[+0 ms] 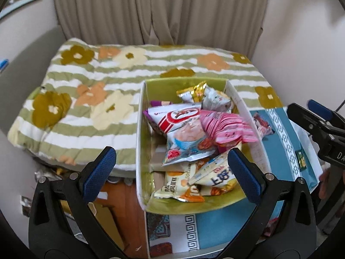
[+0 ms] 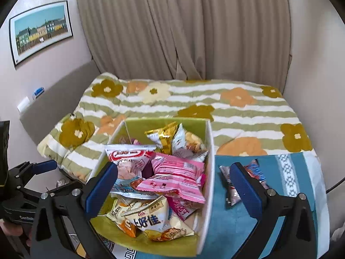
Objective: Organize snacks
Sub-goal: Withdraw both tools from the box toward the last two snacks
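Right hand-held gripper (image 2: 173, 185): your jaws gape, empty.
Left hand-held gripper (image 1: 171, 173): likewise wide, empty.
Box (image 2: 210, 151): just ahead, full.
Packet (image 2: 255, 170): behind your right finger, outside the box; light, crinkly, slippery. Pinch its sealed end.

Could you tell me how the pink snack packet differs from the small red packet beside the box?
The pink snack packet lies inside the green box, atop other snacks; the small red packet lies outside on the blue cloth. The pink one looks larger. Both are sealed wrappers, and neither is gripped.
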Demonstrator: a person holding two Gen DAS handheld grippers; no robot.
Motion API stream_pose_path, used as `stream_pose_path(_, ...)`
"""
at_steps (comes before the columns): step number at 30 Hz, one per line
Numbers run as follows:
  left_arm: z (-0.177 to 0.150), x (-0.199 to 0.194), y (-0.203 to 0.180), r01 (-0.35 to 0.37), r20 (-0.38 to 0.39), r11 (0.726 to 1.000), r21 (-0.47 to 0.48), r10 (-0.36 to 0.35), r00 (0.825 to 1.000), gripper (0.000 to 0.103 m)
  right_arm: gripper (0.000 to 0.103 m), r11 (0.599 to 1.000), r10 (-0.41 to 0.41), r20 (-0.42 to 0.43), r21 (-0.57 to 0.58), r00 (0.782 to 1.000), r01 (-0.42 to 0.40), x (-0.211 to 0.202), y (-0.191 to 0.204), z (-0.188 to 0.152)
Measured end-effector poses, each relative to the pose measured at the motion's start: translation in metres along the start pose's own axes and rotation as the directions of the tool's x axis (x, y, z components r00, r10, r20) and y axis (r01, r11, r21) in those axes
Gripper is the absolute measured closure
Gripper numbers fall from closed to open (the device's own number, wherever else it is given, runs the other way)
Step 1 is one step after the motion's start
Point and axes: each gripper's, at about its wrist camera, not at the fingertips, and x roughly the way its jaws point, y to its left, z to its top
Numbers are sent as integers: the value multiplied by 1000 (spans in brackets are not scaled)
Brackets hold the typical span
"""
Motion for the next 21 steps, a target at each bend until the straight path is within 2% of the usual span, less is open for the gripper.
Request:
stream_pose_path(2, -4, -18, -12, -13, 46, 1000, -15, 14, 999, 1, 0, 999, -42, 34, -18, 999, 43, -20, -4, -1)
stream_pose_path(6, -14, -42, -35, -17, 97, 999, -29, 20, 995, 1, 0, 997, -72, 73, -24, 995, 74, -53, -23, -9)
stream_pose_path(11, -27, -55, -72, -7, 114, 1000, -30, 10, 993, 1, 0, 995, -91, 100, -27, 991, 94, -87, -53, -26)
stream_pose_path(21, -48, -53, -174, 70, 128, 997, 30, -73, 989, 1, 0, 990, -139, 95, 15, 986, 139, -132, -131, -61)
